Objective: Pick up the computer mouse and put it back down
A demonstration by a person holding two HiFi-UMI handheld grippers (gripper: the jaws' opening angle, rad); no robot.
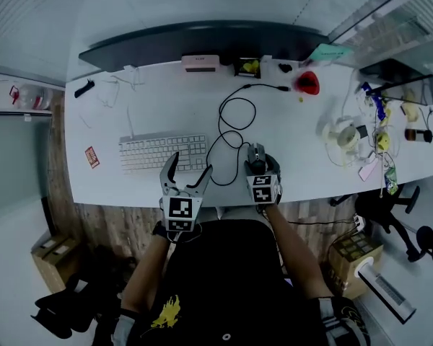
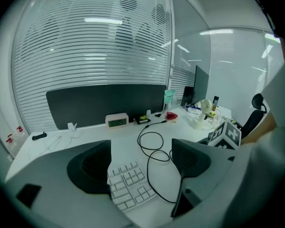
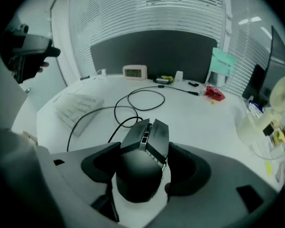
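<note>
1. The right gripper (image 3: 143, 151) is closed on the computer mouse (image 1: 255, 156), with pads on both sides of the body. The mouse sits on the white desk (image 1: 130, 107), close to the near edge, at 3 o'clock of the keyboard (image 1: 162, 152).
2. The left gripper (image 1: 190, 168) is open with nothing between its jaws. It hovers over the keyboard's right end, at 9 o'clock of the mouse.
3. Slip risk: the mouse shell looks smooth and slanted, and the pads sit on its rear half. The heavier-looking front could tip down and slide out on the lift.
4. Cable risk: the black cable (image 1: 227, 132) runs off at 11 o'clock in loose loops. A fast or high lift could pull it taut and yank the mouse from the grip.
5. Snag risk: one loop lies just beside the keyboard's right end and could catch the corner or drag the keyboard.
6. Edge risk: the near edge is at 6 o'clock, so a drop or a careless put-down could send the mouse to the floor.
7. Bump risk: the open left jaws are near the cable loop and could hook it.
</note>
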